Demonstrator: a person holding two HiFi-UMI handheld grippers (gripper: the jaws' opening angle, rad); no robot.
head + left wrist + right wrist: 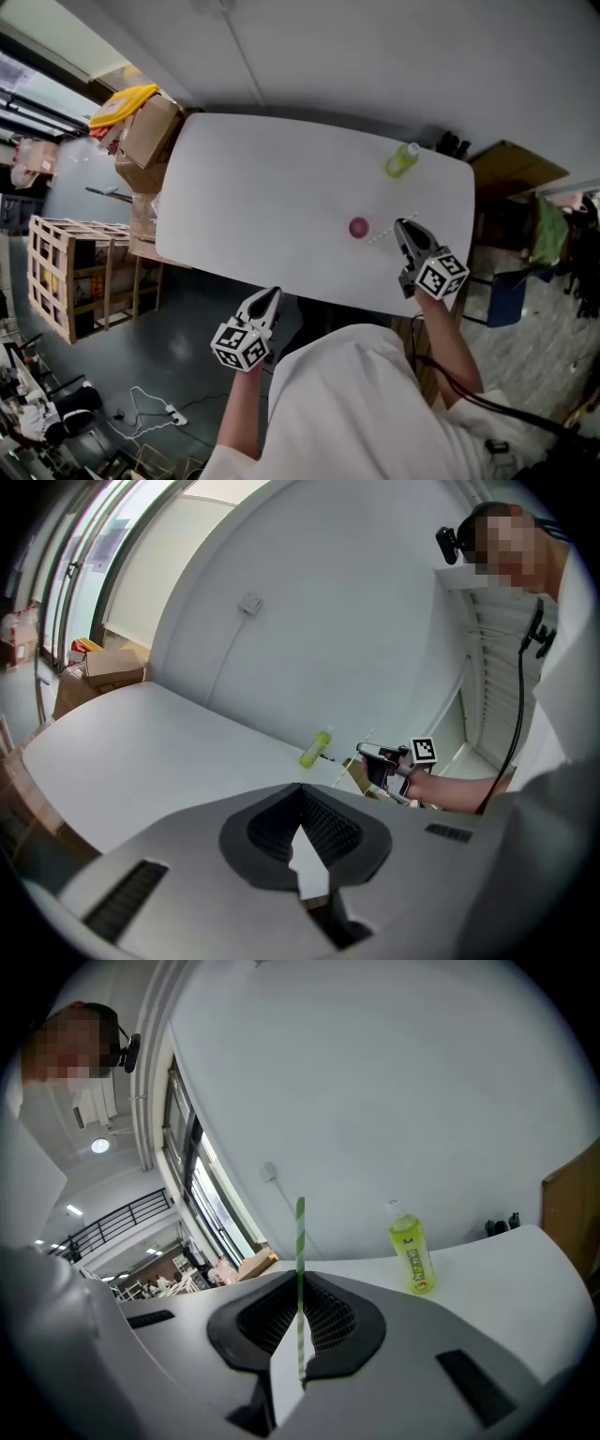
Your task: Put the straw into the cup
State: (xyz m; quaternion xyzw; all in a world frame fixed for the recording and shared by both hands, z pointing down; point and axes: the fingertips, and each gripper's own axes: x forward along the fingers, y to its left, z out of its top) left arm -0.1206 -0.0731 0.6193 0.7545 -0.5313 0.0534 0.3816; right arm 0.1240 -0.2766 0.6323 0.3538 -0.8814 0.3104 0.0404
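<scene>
A small pink cup point(358, 227) stands on the white table point(262, 197), right of the middle. My right gripper point(405, 228) hovers just to the right of it, shut on a green-and-white striped straw point(382, 235) whose free end points toward the cup. In the right gripper view the straw point(300, 1241) rises upright out of the closed jaws of that gripper point(298, 1321), and the cup is hidden. My left gripper point(270, 298) hangs at the table's near edge, shut and empty. In its own view the left gripper point(302, 832) looks across at the right gripper point(380, 761).
A green drink bottle point(403, 159) stands near the table's far right corner, behind the cup, also the bottle point(411, 1255). Cardboard boxes point(150, 131) and a wooden crate point(70, 272) sit left of the table. A flat cardboard sheet point(511, 169) and a blue bin point(506, 295) are at the right.
</scene>
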